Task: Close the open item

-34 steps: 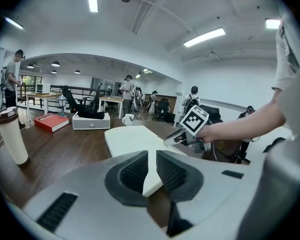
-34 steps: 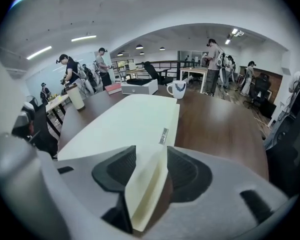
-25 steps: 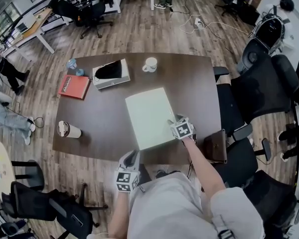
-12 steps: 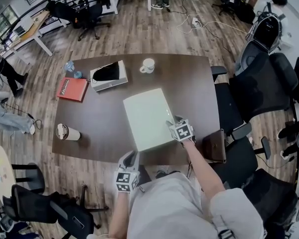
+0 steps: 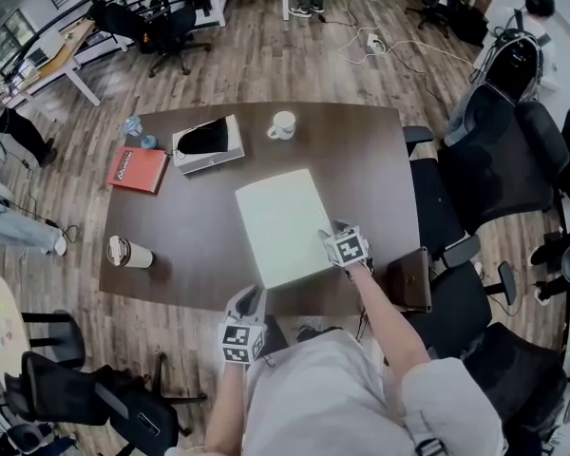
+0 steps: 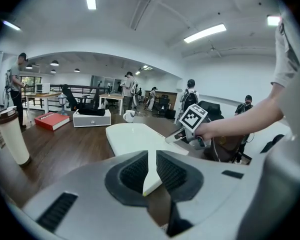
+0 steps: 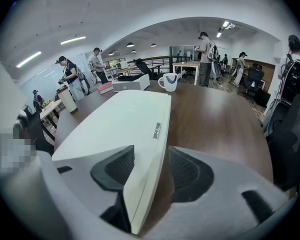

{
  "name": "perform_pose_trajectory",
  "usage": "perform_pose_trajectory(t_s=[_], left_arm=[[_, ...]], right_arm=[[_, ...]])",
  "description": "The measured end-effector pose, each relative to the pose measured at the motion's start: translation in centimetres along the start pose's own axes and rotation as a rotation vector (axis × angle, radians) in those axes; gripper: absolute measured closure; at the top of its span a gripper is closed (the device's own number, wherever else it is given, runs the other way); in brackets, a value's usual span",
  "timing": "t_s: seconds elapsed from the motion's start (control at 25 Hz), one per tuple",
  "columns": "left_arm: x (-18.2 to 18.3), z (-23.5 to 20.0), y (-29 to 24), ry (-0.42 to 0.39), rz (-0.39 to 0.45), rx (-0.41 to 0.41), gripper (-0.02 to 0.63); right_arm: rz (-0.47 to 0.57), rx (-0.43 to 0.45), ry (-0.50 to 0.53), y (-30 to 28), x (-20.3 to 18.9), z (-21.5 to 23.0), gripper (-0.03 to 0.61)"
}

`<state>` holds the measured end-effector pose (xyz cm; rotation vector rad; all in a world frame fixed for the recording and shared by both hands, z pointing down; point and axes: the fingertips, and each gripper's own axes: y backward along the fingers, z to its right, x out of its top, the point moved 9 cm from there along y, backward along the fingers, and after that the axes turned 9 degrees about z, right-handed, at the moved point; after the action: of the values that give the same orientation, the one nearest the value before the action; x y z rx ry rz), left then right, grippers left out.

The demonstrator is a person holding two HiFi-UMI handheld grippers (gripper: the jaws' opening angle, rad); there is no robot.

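A flat, pale green-white case [image 5: 283, 226] lies on the dark brown table [image 5: 361, 169], its lid down as far as I can see. My right gripper [image 5: 327, 238] is at the case's right edge near the front. In the right gripper view, that edge [image 7: 140, 184] runs between the wide jaws of this gripper [image 7: 149, 171], and a strip of table shows beside the right pad. My left gripper [image 5: 250, 298] hovers just off the table's front edge, short of the case's near corner [image 6: 149, 176]. Its jaws stand narrowly apart around nothing.
At the table's far side stand a white mug [image 5: 285, 123], a grey box holding something black [image 5: 209, 142], a red book [image 5: 140, 167] and a water bottle [image 5: 136, 124]. A paper cup [image 5: 130, 251] sits front left. A brown bag [image 5: 413, 278] and office chairs [image 5: 494, 160] crowd the right.
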<state>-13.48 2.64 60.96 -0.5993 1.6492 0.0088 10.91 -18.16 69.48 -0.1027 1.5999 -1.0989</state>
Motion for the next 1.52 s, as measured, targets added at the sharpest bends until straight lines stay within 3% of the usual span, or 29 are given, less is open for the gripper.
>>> perform_pose_trajectory(t_s=[0.32, 0.52, 0.64, 0.8, 0.88, 1.2, 1.52], left_arm=[[0.3, -1.8, -12.2, -0.105, -0.16, -0.087, 0.569], [0.7, -3.1, -17.1, -0.118, -0.235, -0.077, 0.574], [0.4, -3.3, -18.3, -0.125, -0.27, -0.082, 0.574], [-0.3, -2.9, -18.9, -0.132, -0.3, -0.096, 0.575], [-0.4, -2.6, -19.3, -0.131, -0.314, -0.109, 0.575], [-0.6, -3.0, -19.8, -0.113, -0.343, -0.129, 0.575], [-1.0, -3.3, -20.3, -0.114, -0.387, -0.135, 0.575]], right_arm=[[-0.002, -0.007, -0.024, 0.0, 0.1, -0.3, 0.371], [-0.009, 0.003, -0.059, 0.3, -0.1, -0.4, 0.37], [0.03, 0.038, -0.037, 0.6, 0.6, -0.4, 0.379], [0.177, 0.089, -0.021, 0.7, 1.7, 0.1, 0.451], [0.196, 0.091, -0.017, 0.3, 2.4, 0.5, 0.479], [0.052, 0.099, 0.025, -3.2, 2.8, 0.3, 0.472], [0.046, 0.092, -0.024, -3.8, 2.9, 0.1, 0.466]])
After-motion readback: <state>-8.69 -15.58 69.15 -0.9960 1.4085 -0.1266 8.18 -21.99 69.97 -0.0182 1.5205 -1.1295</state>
